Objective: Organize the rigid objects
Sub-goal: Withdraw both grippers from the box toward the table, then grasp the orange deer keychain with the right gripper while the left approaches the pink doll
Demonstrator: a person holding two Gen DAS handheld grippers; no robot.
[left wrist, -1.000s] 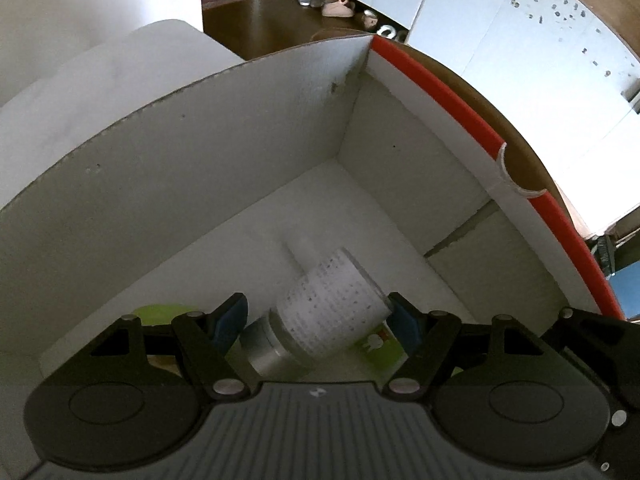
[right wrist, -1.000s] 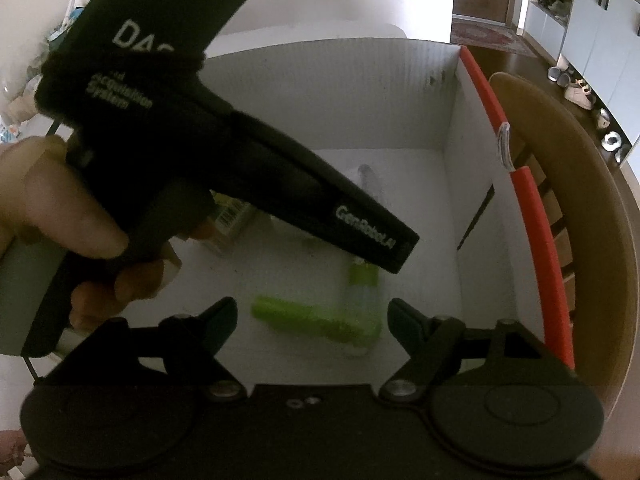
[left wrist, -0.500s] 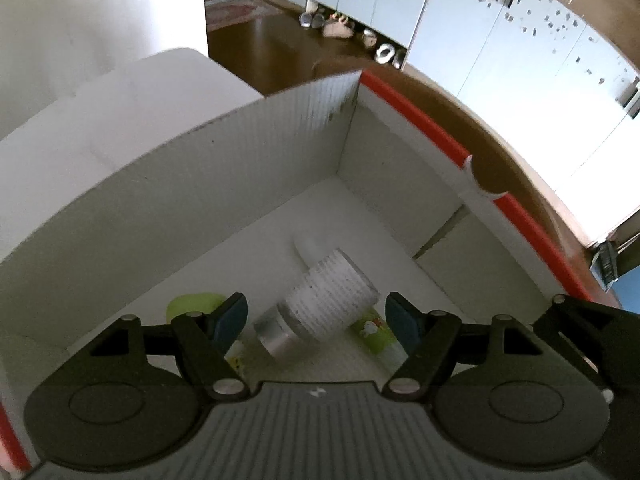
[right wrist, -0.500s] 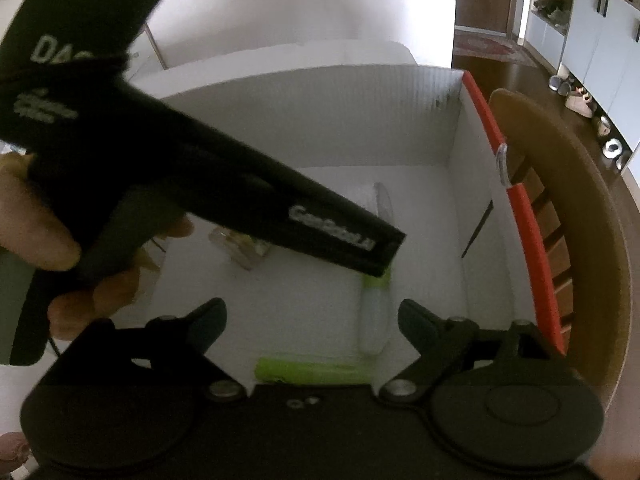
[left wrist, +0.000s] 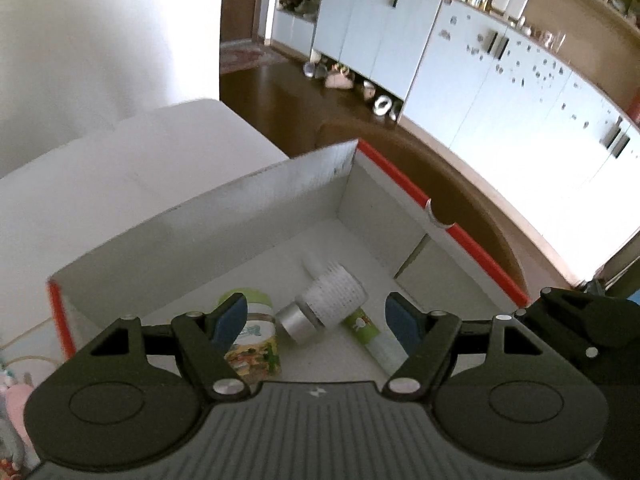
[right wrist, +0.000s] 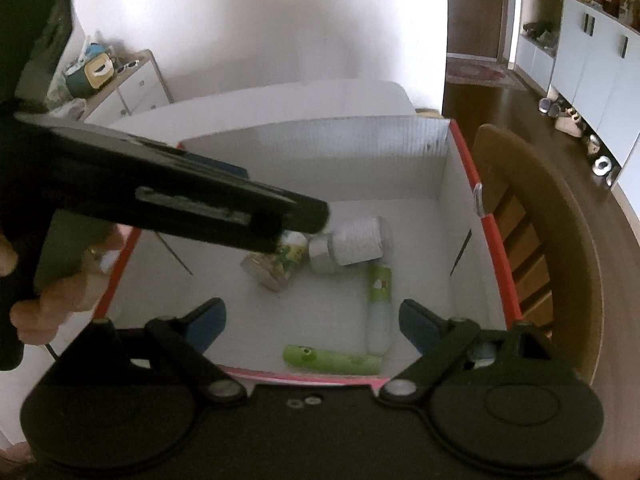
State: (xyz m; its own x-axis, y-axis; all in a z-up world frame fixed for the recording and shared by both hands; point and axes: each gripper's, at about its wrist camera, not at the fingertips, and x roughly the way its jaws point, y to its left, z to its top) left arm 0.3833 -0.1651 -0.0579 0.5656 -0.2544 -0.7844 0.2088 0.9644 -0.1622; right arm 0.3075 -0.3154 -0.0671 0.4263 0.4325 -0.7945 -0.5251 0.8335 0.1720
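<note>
A white cardboard box with red rims holds several items. A white bottle with a silver cap lies on its side in the middle. A jar with a green lid lies beside it. A green-and-white tube lies to its right, and a green tube lies at the near wall. My left gripper is open and empty above the box. My right gripper is open and empty above the near rim. The left gripper's black body crosses the right wrist view.
A wooden chair stands against the box's right side. The box sits on a white table. White cabinets line the far wall, with shoes on the dark floor. A small white dresser with clutter stands at the left.
Both grippers have risen and drawn back from the box, so more of the box and room shows. The bottle lies still in the box where the left gripper's jaws were.
</note>
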